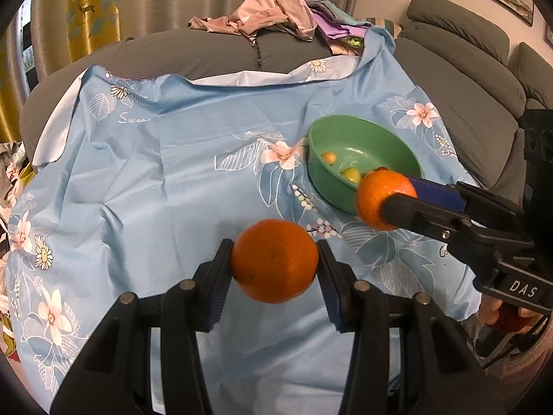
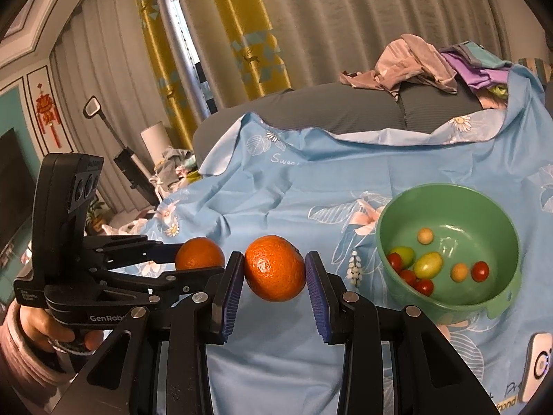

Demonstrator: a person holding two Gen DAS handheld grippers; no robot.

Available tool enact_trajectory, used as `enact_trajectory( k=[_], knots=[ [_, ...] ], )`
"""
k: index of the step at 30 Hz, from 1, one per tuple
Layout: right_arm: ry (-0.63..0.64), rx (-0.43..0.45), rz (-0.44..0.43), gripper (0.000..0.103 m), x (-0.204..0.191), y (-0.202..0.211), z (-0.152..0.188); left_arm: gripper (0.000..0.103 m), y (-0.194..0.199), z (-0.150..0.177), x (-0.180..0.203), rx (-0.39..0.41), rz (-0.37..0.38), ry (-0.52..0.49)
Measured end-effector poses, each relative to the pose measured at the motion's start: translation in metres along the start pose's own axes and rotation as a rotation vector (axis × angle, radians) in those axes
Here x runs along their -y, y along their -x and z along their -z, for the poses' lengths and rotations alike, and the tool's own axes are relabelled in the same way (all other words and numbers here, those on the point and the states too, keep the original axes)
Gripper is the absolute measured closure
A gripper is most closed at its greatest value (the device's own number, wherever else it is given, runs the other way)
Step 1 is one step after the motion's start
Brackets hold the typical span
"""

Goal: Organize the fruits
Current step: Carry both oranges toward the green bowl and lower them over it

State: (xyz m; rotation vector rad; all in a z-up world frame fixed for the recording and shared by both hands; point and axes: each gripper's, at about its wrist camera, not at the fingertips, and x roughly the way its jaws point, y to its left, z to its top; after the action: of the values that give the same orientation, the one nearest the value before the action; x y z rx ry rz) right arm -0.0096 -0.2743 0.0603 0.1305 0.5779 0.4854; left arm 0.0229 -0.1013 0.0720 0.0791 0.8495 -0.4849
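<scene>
My left gripper (image 1: 274, 263) is shut on an orange (image 1: 274, 260), held just above the blue floral sheet (image 1: 145, 180). My right gripper (image 2: 274, 269) is shut on a second orange (image 2: 275, 268). In the left wrist view that second orange (image 1: 380, 197) hangs at the near rim of the green bowl (image 1: 359, 138). From the right wrist view the left gripper's orange (image 2: 199, 253) is at the left, and the green bowl (image 2: 497, 297) sits to the right, holding several cherry tomatoes (image 2: 480, 271) and small yellow-green fruits (image 2: 428, 265).
The sheet covers a grey sofa (image 1: 221, 52) with a heap of clothes (image 1: 273, 10) on its back. A white device (image 2: 537, 363) lies on the sheet near the bowl. A hand (image 2: 45, 332) grips the left tool's handle. Curtains (image 2: 214, 34) hang behind.
</scene>
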Motion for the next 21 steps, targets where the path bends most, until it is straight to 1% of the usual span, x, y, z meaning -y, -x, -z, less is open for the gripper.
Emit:
enact_trajectory(
  k=[9,21],
  knots=[
    [-0.009,0.009,0.003,0.065,0.002,0.003,0.002,0.056,-0.002,-0.004,0.005,-0.006,0.013,-0.006],
    [-0.036,0.042,0.018,0.065,0.016,0.013,0.003,0.056,-0.007,-0.014,0.017,-0.008,0.026,-0.031]
  ],
)
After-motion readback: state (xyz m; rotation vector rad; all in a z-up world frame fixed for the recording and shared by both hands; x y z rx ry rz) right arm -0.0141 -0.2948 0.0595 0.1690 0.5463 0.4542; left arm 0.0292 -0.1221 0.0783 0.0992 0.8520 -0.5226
